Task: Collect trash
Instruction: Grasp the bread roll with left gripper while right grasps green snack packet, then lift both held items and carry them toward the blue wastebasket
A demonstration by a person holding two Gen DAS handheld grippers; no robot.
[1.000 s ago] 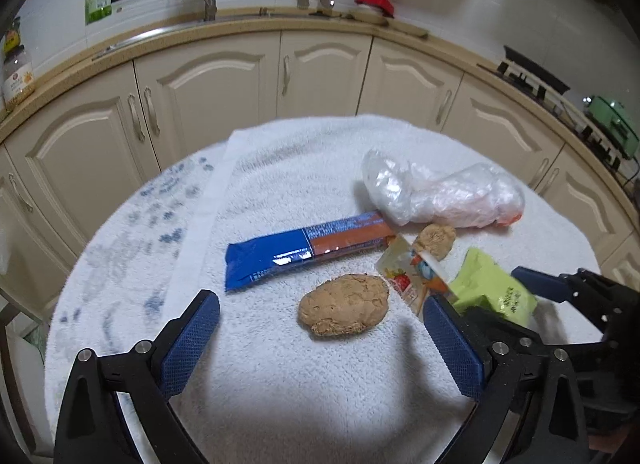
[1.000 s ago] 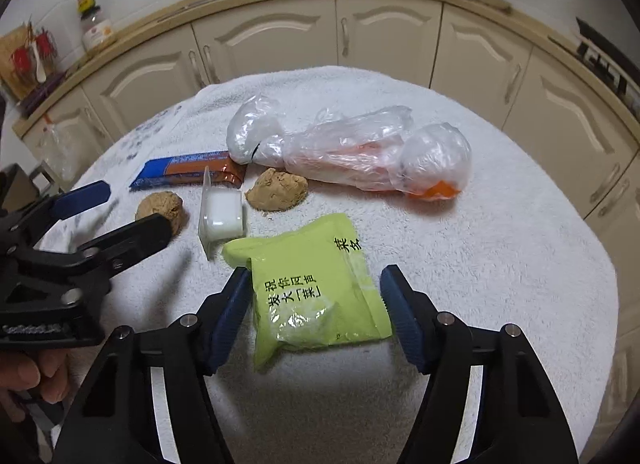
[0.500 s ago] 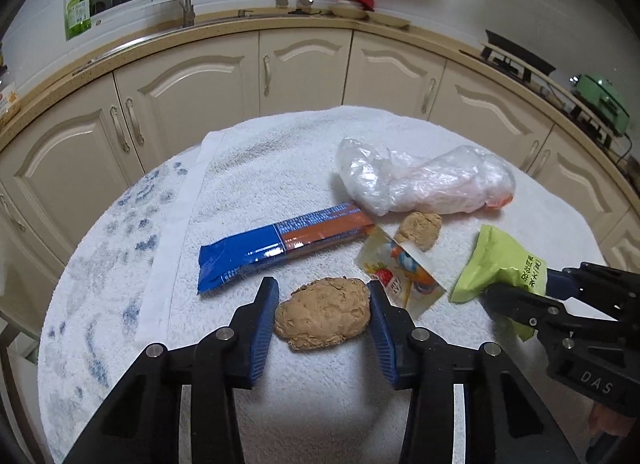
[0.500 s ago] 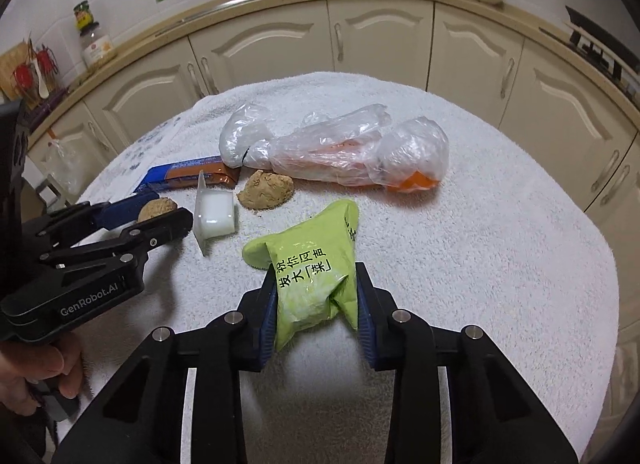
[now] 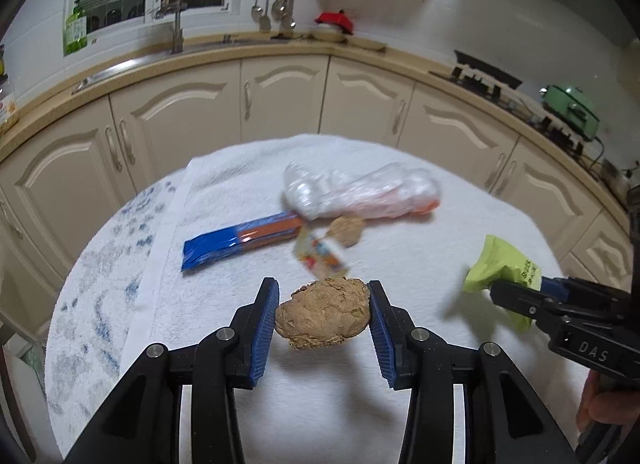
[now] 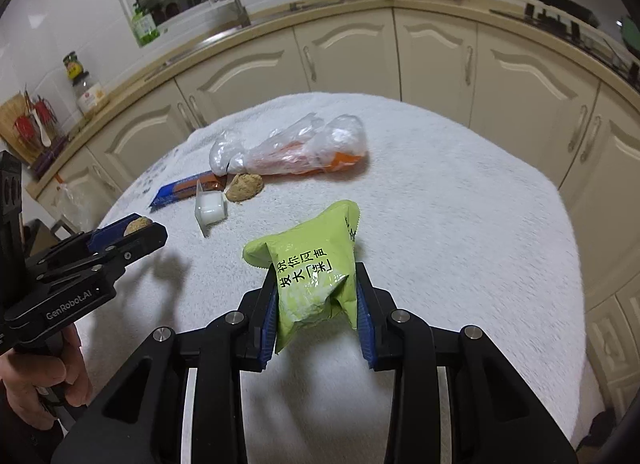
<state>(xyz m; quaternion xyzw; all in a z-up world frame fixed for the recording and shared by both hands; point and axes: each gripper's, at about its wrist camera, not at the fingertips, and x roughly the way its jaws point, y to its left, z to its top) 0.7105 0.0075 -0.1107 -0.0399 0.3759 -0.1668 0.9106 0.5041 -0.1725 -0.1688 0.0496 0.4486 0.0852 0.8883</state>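
My left gripper (image 5: 323, 314) is shut on a crumpled brown paper ball (image 5: 323, 314) and holds it above the white towel (image 5: 240, 392). My right gripper (image 6: 317, 306) is shut on a green snack packet (image 6: 312, 268), lifted off the towel; the packet also shows at the right of the left wrist view (image 5: 502, 270). On the table lie a blue and orange wrapper (image 5: 240, 238), a crumpled clear plastic bag (image 5: 360, 193), a smaller brown paper ball (image 5: 346, 228) and a small colourful wrapper (image 5: 318, 256).
The round table's edge (image 6: 576, 264) drops off toward cream kitchen cabinets (image 5: 280, 99) behind. The left gripper shows at the left of the right wrist view (image 6: 100, 252). A counter with sink and stove runs along the back.
Both grippers closed, the left on the brown ball and the right on the green packet. Both then lifted their items off the towel.
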